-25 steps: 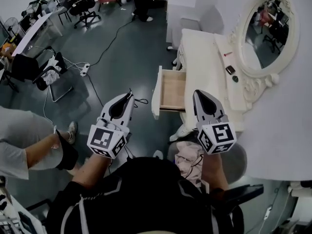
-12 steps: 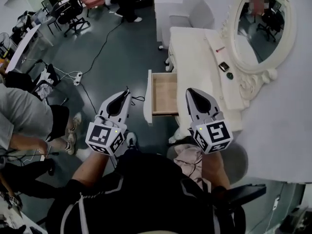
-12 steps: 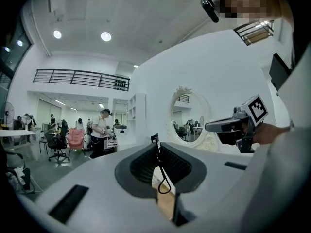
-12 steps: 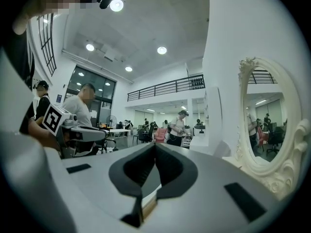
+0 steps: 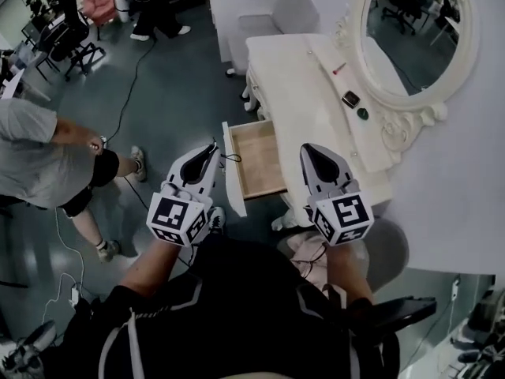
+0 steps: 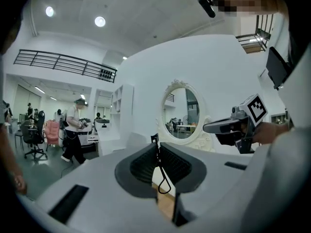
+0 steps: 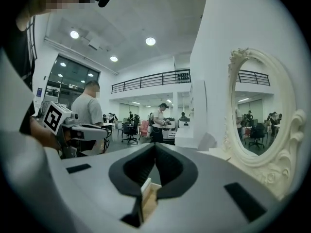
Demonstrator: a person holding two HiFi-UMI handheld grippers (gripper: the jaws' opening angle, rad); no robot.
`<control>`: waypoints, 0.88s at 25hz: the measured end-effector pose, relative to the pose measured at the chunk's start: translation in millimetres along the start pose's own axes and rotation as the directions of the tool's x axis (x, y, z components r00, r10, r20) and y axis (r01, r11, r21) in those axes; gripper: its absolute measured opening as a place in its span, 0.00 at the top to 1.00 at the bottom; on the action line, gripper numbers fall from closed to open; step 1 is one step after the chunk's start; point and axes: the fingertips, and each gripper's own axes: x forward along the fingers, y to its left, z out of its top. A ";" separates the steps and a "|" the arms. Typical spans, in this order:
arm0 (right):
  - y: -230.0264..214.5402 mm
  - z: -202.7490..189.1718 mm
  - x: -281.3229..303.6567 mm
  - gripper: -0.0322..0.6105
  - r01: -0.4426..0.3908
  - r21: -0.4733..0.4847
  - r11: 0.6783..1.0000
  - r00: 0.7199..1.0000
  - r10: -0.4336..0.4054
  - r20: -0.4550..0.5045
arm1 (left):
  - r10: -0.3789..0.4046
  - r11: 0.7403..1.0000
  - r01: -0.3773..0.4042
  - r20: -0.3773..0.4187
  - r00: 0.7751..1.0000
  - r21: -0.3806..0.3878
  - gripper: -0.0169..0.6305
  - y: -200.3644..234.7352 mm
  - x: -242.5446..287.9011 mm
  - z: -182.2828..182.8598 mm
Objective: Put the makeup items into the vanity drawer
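Left gripper [image 5: 210,150] clenched on a thin black cord loop [image 6: 164,181], tips meeting; right gripper [image 5: 307,149] clamped tight with nothing in it; both hover in front of the vanity [image 5: 292,77], either side of the open drawer [image 5: 256,160]; dark compact [image 5: 350,99], small round pot [image 5: 362,114] and red stick [image 5: 338,69] sit on the vanity's back ledge below the mirror [image 5: 410,30], well apart from the drawer.

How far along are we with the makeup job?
Done: the drawer stands open, showing bare wood. In hand: nothing; left gripper and right gripper are shut. To go: slim red item, dark square case and small round item on the vanity top.
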 end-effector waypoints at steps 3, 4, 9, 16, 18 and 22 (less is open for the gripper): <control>-4.7 -2.4 22.7 0.94 0.035 0.004 0.999 0.999 -0.035 -0.017 | -0.053 0.999 0.053 -0.021 0.998 -0.009 0.94 20.7 24.0 -7.9; -6.1 -4.2 29.7 0.94 0.047 0.007 0.999 0.999 -0.046 -0.026 | -0.071 0.997 0.071 -0.028 0.997 -0.008 0.94 26.8 31.2 -10.2; -10.4 -22.2 57.2 0.94 0.110 0.045 0.993 0.992 -0.107 -0.070 | -0.152 0.988 0.151 -0.062 0.986 -0.020 0.94 49.2 58.7 -27.5; -14.9 -50.5 91.0 0.94 0.185 0.078 0.980 0.976 -0.174 -0.129 | -0.236 0.972 0.235 -0.116 0.965 -0.027 0.94 72.0 94.9 -63.7; -12.7 -55.1 96.8 0.94 0.207 0.083 0.975 0.971 -0.194 -0.143 | -0.270 0.963 0.268 -0.138 0.953 -0.032 0.94 76.8 104.2 -76.0; -11.9 -66.1 108.7 0.94 0.252 0.087 0.964 0.956 -0.235 -0.173 | -0.340 0.940 0.337 -0.185 0.922 -0.045 0.94 83.0 125.3 -103.4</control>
